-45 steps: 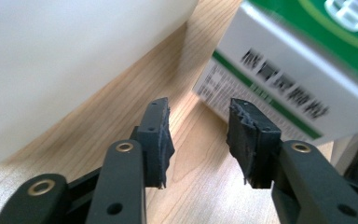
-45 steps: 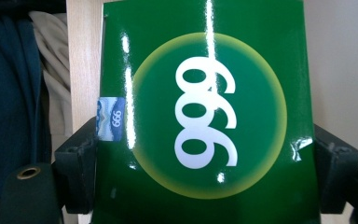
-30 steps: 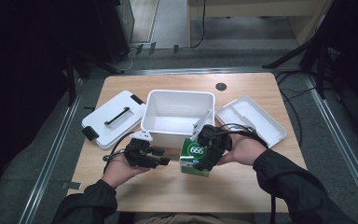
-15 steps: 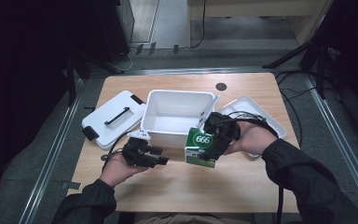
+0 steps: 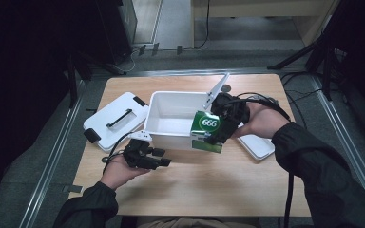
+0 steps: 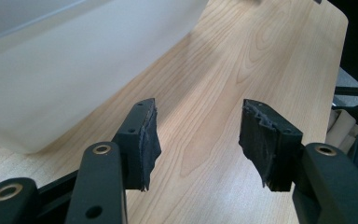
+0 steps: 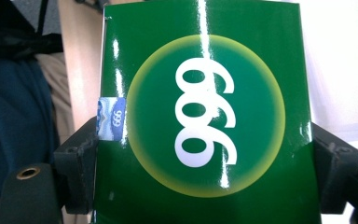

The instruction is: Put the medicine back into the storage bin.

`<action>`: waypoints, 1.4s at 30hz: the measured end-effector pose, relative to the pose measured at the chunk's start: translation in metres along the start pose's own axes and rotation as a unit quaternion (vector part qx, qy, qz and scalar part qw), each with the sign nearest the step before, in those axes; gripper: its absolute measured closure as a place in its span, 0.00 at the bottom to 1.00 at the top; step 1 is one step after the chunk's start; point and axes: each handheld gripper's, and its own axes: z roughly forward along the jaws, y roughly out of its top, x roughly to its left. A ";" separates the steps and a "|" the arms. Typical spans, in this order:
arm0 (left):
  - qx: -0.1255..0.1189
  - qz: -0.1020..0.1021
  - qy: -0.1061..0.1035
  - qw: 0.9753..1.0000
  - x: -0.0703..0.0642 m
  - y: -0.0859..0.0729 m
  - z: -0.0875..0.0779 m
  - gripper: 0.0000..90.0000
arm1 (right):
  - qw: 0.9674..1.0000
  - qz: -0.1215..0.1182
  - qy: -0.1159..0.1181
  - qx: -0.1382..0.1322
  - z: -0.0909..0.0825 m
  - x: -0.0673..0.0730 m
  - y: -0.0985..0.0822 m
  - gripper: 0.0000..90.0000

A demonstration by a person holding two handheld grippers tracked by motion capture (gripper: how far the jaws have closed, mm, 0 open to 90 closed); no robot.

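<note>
**A:** A green carton (image 5: 205,127) marked "666" in white on a yellow-ringed disc hangs at the near right corner of the white tub (image 5: 171,111), clamped between the jaws of the right gripper (image 5: 217,129). How much of it can be read?

**B:** The printed face and a white strip along its lower edge. In the right gripper view the carton (image 7: 205,116) runs off the top and bottom of the frame, with a small blue label at its left edge. Whether its base touches the tub rim or hangs clear is hard to tell from above.

**A:** And the hand behind it?

**B:** The right hand (image 5: 261,121) reaches in from the right, its dark sleeve running down to the bottom corner, the gripper pointing left towards the tub. A black jaw presses on each side of the carton. A pale plate tilts up above the gripper, and a white lid (image 5: 256,145) on the table is partly covered by the hand.

**A:** The other side?

**B:** The left hand (image 5: 120,172) rests low over the wooden table (image 5: 204,185), in front of the tub's near left corner. The left gripper (image 5: 153,160) points right, jaws apart; its own view shows bare wood between the worn pads (image 6: 149,140) and the tub wall (image 6: 65,79), blurred, just beside them. A second white lid with a black handle (image 5: 116,119) lies left of the tub.
</note>
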 end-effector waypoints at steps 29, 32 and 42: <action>-0.002 -0.001 -0.001 1.000 0.002 -0.001 -0.003 0.52 | 0.999 -0.019 -0.030 -0.003 0.050 -0.069 0.016 0.19; -0.002 -0.001 0.000 1.000 0.002 -0.001 -0.002 0.52 | 0.999 -0.028 -0.022 -0.007 0.053 -0.071 0.010 0.19; -0.001 -0.006 0.004 1.000 0.004 -0.002 -0.003 0.52 | 0.998 -0.055 -0.003 -0.010 0.058 -0.075 0.003 0.18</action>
